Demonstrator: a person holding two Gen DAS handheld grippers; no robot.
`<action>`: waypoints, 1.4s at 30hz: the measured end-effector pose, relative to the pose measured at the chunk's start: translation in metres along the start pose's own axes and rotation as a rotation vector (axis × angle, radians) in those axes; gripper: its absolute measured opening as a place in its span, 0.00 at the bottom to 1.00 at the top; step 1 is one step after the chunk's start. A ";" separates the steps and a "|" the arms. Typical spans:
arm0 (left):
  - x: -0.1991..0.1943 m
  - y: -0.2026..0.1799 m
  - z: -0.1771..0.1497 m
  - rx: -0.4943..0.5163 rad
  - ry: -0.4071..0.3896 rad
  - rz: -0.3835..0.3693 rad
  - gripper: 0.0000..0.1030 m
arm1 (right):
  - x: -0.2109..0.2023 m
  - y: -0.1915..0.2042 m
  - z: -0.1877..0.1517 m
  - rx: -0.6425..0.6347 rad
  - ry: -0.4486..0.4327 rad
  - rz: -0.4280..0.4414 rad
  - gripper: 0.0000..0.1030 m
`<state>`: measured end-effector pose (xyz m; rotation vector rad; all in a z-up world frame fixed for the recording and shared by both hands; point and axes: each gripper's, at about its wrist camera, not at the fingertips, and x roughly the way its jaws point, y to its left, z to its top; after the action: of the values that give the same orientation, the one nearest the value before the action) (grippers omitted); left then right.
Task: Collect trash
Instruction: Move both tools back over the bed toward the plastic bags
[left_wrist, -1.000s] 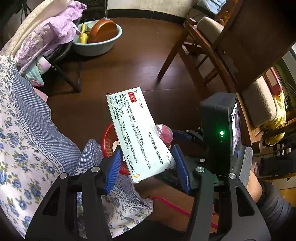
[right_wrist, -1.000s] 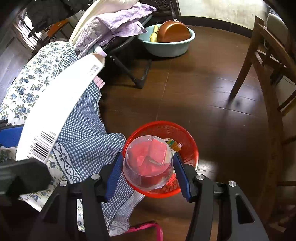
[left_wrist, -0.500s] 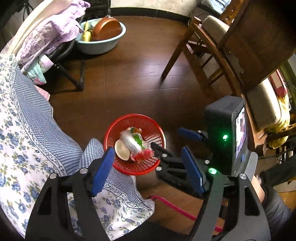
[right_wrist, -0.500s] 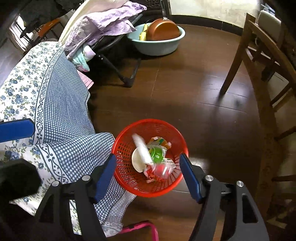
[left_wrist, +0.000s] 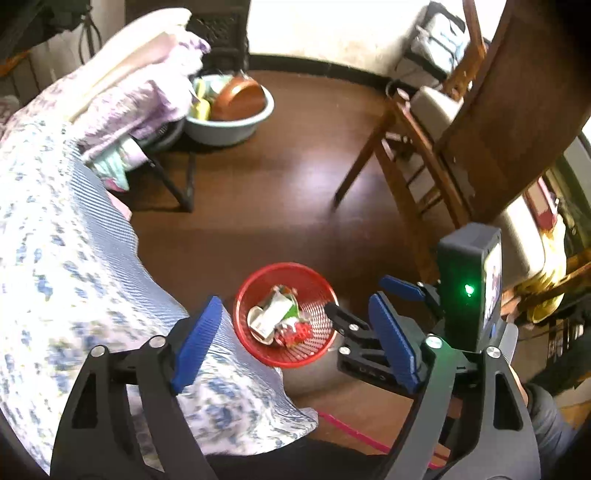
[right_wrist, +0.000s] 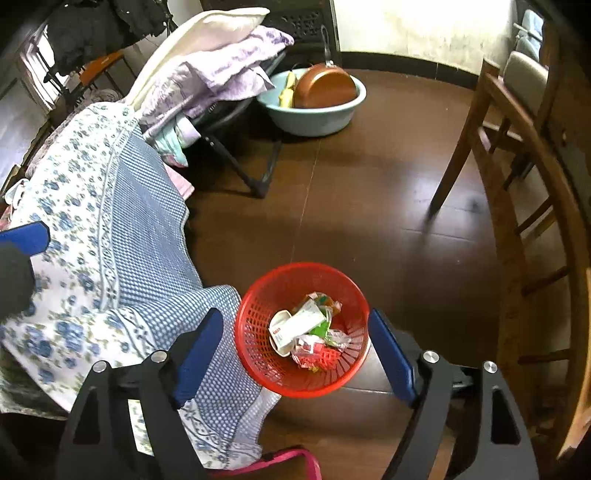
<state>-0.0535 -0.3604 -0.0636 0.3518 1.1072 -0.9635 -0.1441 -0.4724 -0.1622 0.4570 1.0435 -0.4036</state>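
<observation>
Drop step done: trash (right_wrist: 303, 332) lies inside red basket (right_wrist: 258, 354). Left gripper (left_wrist: 295, 339) and right gripper (right_wrist: 295, 350) above basket, fingers spreading, nothing between. Next: locate more trash.

Red plastic mesh basket (right_wrist: 258, 306), glossy dark wood floor (right_wrist: 388, 221), printed cloth bedcover (right_wrist: 110, 229), seemingly paper carton (right_wrist: 299, 321)

**Around the room: bedding, basin, chairs**

A blue floral bedspread (right_wrist: 92, 236) drapes over the bed's edge onto the dark wooden floor (right_wrist: 369, 221). Folded lilac bedding (right_wrist: 221, 74) is piled on a folding stand. Beside it a pale blue basin (right_wrist: 314, 118) holds a copper pan (right_wrist: 325, 88). Wooden chairs (right_wrist: 517, 184) stand opposite.
</observation>
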 end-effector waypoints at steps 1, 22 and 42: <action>-0.009 0.005 0.000 -0.007 -0.023 0.013 0.81 | -0.006 0.004 0.002 -0.003 -0.012 -0.001 0.80; -0.126 0.180 -0.020 -0.382 -0.273 0.258 0.89 | -0.081 0.156 0.066 -0.170 -0.246 0.070 0.85; -0.163 0.354 -0.064 -0.795 -0.296 0.654 0.89 | -0.048 0.276 0.049 -0.331 -0.211 0.188 0.86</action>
<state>0.1726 -0.0387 -0.0234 -0.0908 0.9232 0.0392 0.0146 -0.2631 -0.0519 0.2072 0.8338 -0.1044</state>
